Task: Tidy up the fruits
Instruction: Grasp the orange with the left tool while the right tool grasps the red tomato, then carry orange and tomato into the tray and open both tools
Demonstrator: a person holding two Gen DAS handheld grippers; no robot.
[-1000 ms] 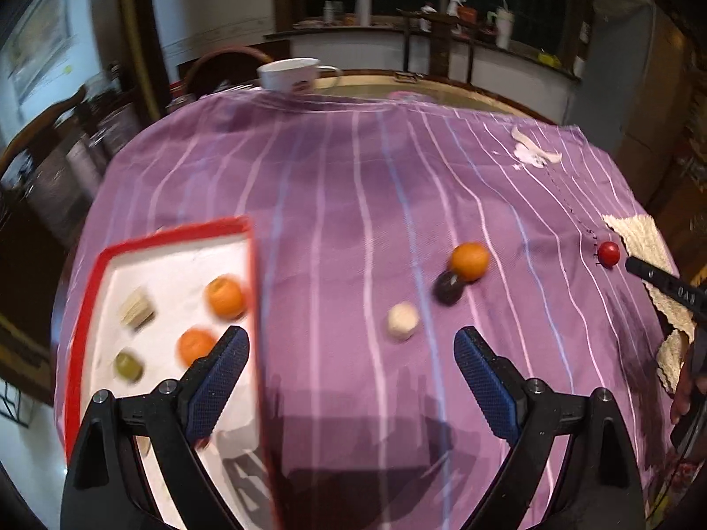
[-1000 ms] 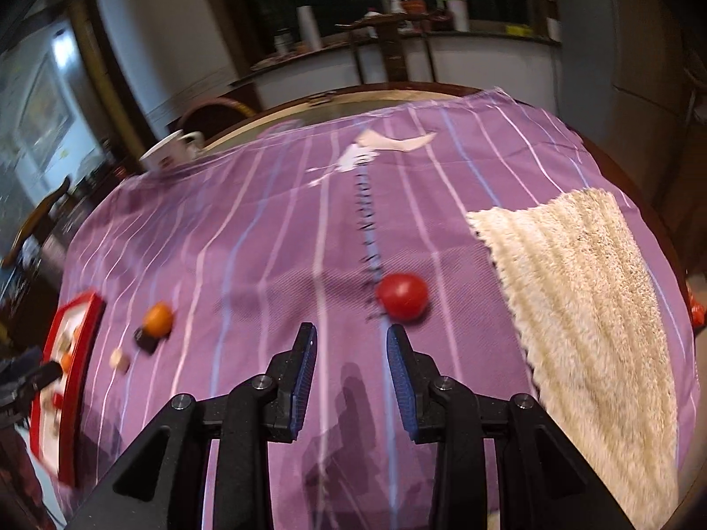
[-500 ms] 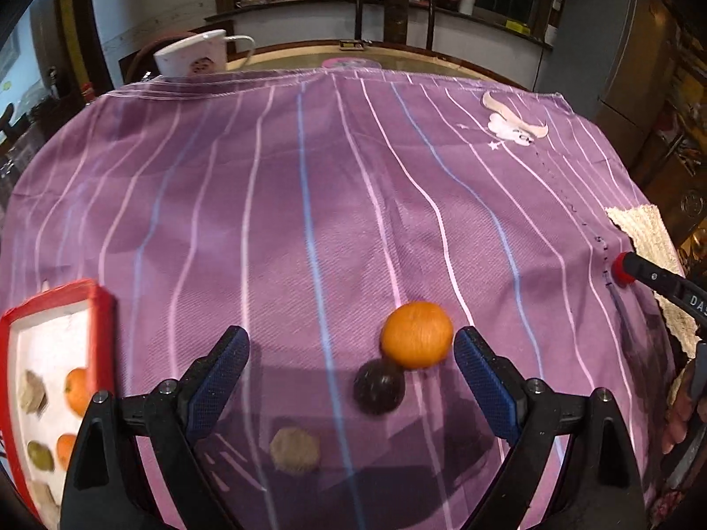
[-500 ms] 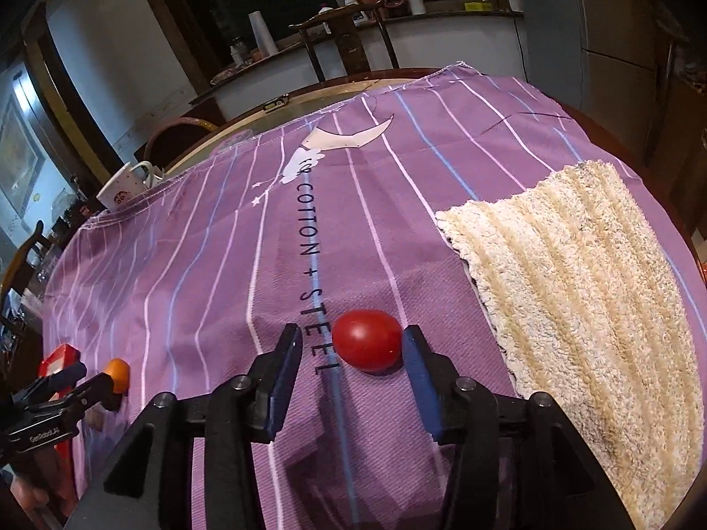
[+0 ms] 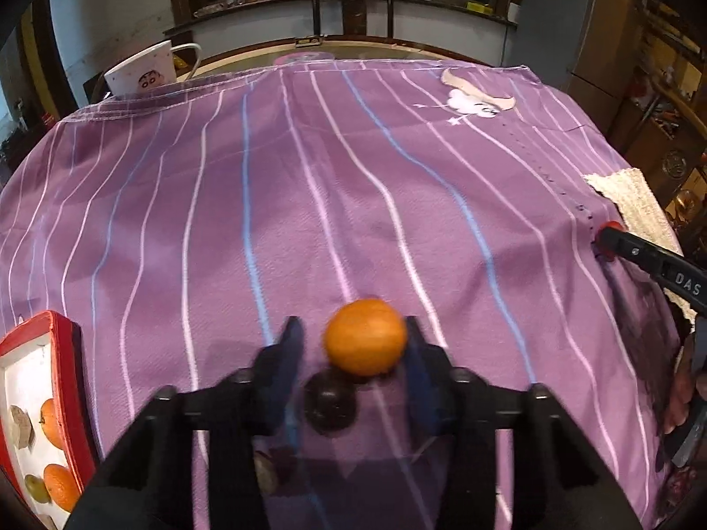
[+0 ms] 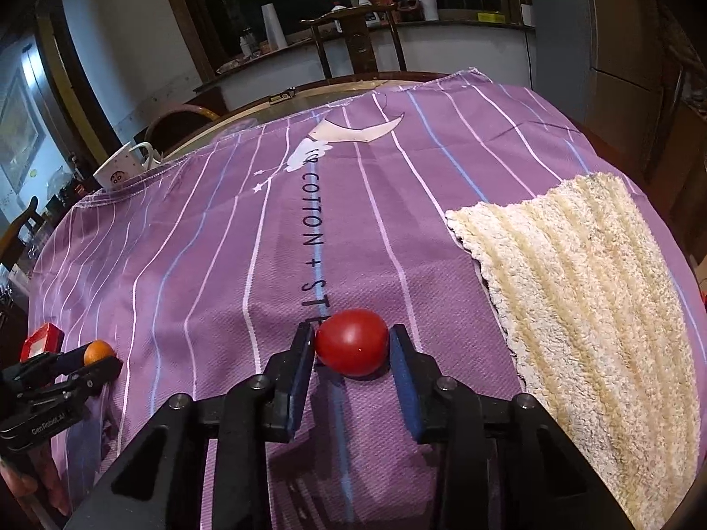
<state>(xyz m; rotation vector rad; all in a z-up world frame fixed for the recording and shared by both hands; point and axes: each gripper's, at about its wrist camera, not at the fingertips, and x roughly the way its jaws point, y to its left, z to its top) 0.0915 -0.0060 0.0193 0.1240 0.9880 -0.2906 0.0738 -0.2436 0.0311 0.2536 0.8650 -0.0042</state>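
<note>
We angle our left gripper (image 5: 353, 353) steeply down at the purple striped tablecloth (image 5: 309, 203), its blue-padded jaws closing around the orange (image 5: 366, 336). The right pad touches the fruit's side; the left pad is blurred and a sliver of cloth shows between it and the peel, so the squeeze is not complete. Just nearer than the orange, between the finger bases, sits a dark round fruit (image 5: 330, 404), and a pale brownish one (image 5: 265, 470) lies half hidden under the left finger.

Our right gripper (image 6: 352, 353) also tilts down, jaws closing on the red tomato (image 6: 352, 341), with both pads pressed against its flanks. The tomato rests on the cloth right at the printed lettering, near the cream knitted towel (image 6: 583, 291) that lies to its right. From this view the left gripper shows small at the far left edge with the orange at its tips.

At the lower left of the left-wrist view we see the red-rimmed white tray (image 5: 66, 353). It holds two oranges (image 5: 52, 424), a greenish fruit (image 5: 36, 488) and a pale brown piece (image 5: 22, 426), all well apart from the fruits on the cloth.

Farther off, a white cartoon mug (image 5: 143, 75) stands at the cloth's back edge, and beyond it a wooden chair (image 5: 353, 4) and a counter with bottles.
</note>
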